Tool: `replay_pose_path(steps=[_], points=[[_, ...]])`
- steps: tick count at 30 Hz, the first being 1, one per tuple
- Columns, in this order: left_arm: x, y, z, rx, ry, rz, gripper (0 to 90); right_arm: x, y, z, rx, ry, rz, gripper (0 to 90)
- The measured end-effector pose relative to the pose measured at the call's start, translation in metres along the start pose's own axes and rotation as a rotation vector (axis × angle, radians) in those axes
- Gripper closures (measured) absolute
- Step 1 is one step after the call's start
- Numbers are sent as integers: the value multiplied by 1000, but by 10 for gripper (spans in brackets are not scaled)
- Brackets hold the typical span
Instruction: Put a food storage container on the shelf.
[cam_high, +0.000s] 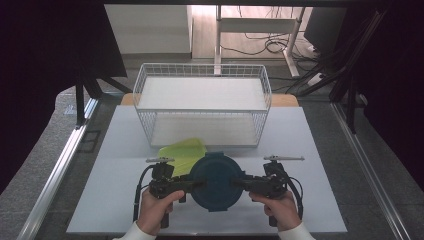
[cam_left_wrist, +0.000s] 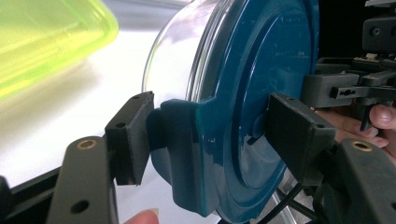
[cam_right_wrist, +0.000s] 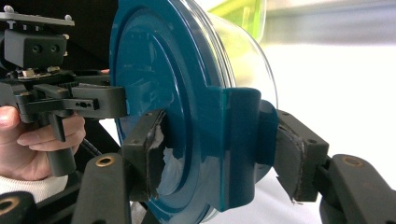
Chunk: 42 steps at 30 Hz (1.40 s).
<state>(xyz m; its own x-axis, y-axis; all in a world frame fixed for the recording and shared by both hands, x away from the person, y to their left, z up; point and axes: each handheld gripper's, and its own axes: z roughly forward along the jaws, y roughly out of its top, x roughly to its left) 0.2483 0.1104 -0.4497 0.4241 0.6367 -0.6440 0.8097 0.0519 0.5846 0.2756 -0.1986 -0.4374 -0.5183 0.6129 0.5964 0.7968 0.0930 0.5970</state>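
High view: round clear-glass container with dark teal plastic lid (cam_high: 216, 181), held between both tools above the white bench (cam_high: 110, 165). Left tool (cam_high: 196, 183) clamps its 9 o'clock lid tab; right tool (cam_high: 239, 183) clamps the 3 o'clock tab. Lime-green translucent container (cam_high: 182, 150) at 11 o'clock.

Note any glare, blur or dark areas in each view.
High view: side edges black, basket evenly lit. Left gripper view: green box blurred, table washed out white. Right gripper view: sheen on the lid, background soft and overexposed.
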Motion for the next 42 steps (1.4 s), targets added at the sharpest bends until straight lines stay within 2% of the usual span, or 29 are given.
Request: replay_pose_path(steps=[6, 14, 24, 35, 42], points=[[-6, 16, -5, -5, 12, 30, 344, 3, 12, -4, -21, 8, -8, 400], [-8, 35, -12, -24, 3, 28, 344, 11, 32, -7, -40, 6, -27, 404], [-13, 62, -25, -48, -1, 47, 344, 24, 61, -11, -64, 9, -49, 408], [-18, 86, -35, -64, 0, 58, 345, 34, 85, -14, -92, 16, -57, 411], [-25, 108, -43, -69, 3, 79, 345, 40, 106, -19, -123, 29, -58, 416]])
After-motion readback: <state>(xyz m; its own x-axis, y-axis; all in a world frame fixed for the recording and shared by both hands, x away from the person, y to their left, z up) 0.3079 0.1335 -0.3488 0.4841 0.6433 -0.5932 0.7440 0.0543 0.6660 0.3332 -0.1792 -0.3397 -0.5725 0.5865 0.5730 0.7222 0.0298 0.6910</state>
